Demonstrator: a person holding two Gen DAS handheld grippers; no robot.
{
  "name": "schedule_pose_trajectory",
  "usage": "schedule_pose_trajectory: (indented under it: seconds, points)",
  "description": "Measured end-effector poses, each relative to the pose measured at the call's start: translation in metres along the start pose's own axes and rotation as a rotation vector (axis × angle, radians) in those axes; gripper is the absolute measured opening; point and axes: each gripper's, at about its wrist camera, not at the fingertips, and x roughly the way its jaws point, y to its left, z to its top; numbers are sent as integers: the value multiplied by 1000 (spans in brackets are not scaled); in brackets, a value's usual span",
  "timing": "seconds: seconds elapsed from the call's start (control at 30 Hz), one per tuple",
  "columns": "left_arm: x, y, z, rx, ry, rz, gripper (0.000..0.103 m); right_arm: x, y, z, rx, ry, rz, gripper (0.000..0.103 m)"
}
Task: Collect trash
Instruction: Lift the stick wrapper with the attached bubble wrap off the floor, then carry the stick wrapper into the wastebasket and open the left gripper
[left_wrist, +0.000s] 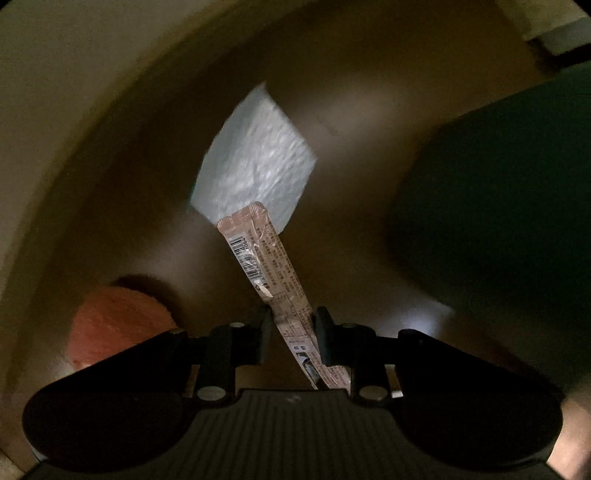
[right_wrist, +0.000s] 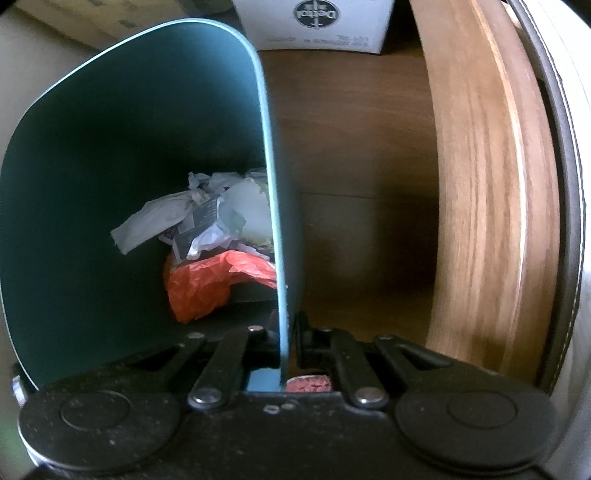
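left tool (left_wrist: 291, 325) clamped on wrapper strip (left_wrist: 258, 254); right tool (right_wrist: 282, 332) clamped on bin rim (right_wrist: 271, 206). carry strip over opening, release inside.

The stick wrapper (left_wrist: 266, 266) looks like thin printed plastic film, faintly glossy and creased; the pale sheet (left_wrist: 255, 162) behind it has a rough, crinkled sheen; the green bin (right_wrist: 122, 140) is smooth, matt plastic with a thin pale rim; inside lie crumpled paper (right_wrist: 155, 218) and wrinkled orange plastic film (right_wrist: 207, 284); the panel (right_wrist: 487, 184) beside it shows streaked wood grain, lightly satin; the white box (right_wrist: 314, 26) is matt printed card.
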Motion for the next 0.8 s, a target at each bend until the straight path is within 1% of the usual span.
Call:
schedule_pose_trajectory:
  seconds: [0.07,0.17,0.27,0.33,0.43,0.5,0.6,0.7,0.77,0.8]
  points:
    - [-29,-3,1,56,-18,3,25,-1,3,-1,0,-5,-27,3]
    - [-72,-18,3,114,-53,-13,25,-8,12,-2,-58,-42,-68,3]
    - [-114,-29,3,157,-78,-35,25,-15,16,7,-106,-79,-110,2]
    - [-140,-37,7,195,-95,-42,25,-17,20,10,-142,-89,-130,2]
    - [-176,-50,5,256,-148,-39,25,-20,29,9,-189,-93,-152,2]
    - [-201,-58,0,299,-193,-25,25,-21,32,8,-190,-85,-151,2]
    - [-227,-71,-3,351,-233,-18,25,-22,33,7,-188,-75,-144,2]
    - [-256,-86,1,385,-256,-57,25,-21,33,6,-192,-64,-123,4]
    - [-269,-100,11,407,-263,-105,25,-22,36,3,-203,-61,-120,4]
    - [-272,-110,15,401,-270,-121,25,-22,38,3,-210,-61,-121,5]
